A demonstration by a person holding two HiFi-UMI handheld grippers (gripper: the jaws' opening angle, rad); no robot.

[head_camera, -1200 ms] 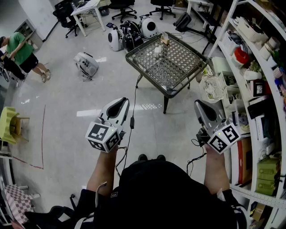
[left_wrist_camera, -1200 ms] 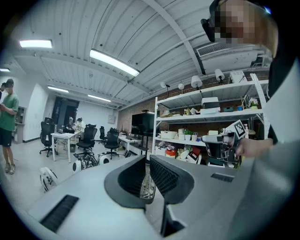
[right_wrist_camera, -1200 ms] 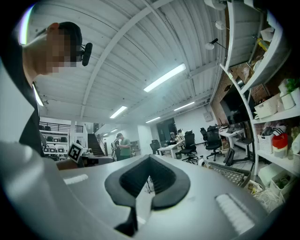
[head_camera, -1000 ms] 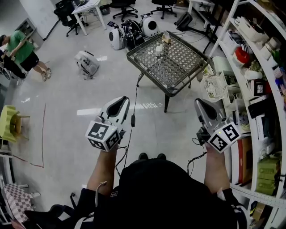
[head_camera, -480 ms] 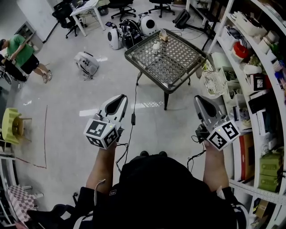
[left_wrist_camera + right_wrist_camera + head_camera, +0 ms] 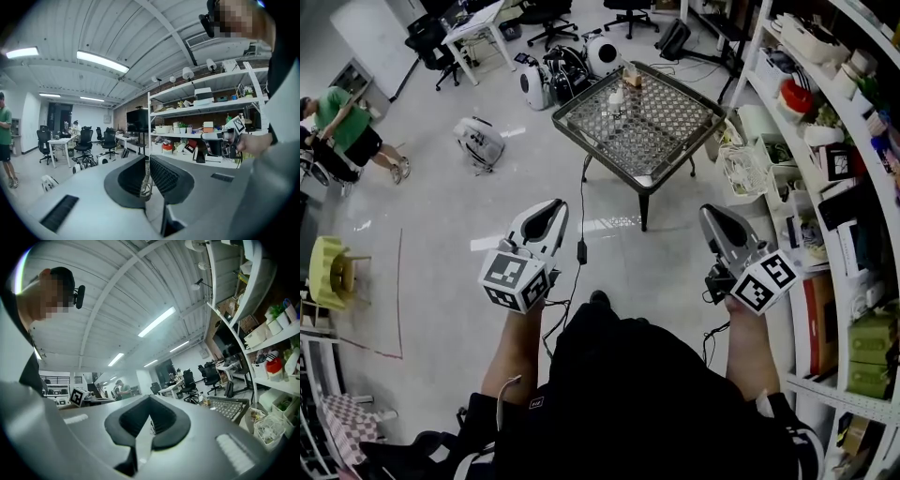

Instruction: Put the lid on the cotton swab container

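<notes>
A mesh-topped table (image 6: pixel 675 120) stands some way ahead on the floor. Near its far edge are small items: a white container (image 6: pixel 616 97) and a tan object (image 6: pixel 631 77), too small to tell a lid. My left gripper (image 6: pixel 551 208) and right gripper (image 6: pixel 710 214) are held at waist height over the floor, well short of the table. Both are shut with nothing in them. In the left gripper view, the left gripper (image 6: pixel 147 161) points at the shelves. In the right gripper view, beyond the right gripper (image 6: pixel 150 400), the table (image 6: pixel 229 406) shows at right.
Loaded shelving (image 6: pixel 830 141) runs along the right, with a basket of cables (image 6: pixel 748 178) at its foot beside the table. Round white machines (image 6: pixel 567 70) and a grey case (image 6: pixel 478 139) lie on the floor at left. A person in green (image 6: pixel 342 117) stands far left, near a yellow chair (image 6: pixel 328 270).
The table and the floor objects have shifted slightly left and nearer in the head view as the person steps forward. Both grippers stay shut in the same carried position.
</notes>
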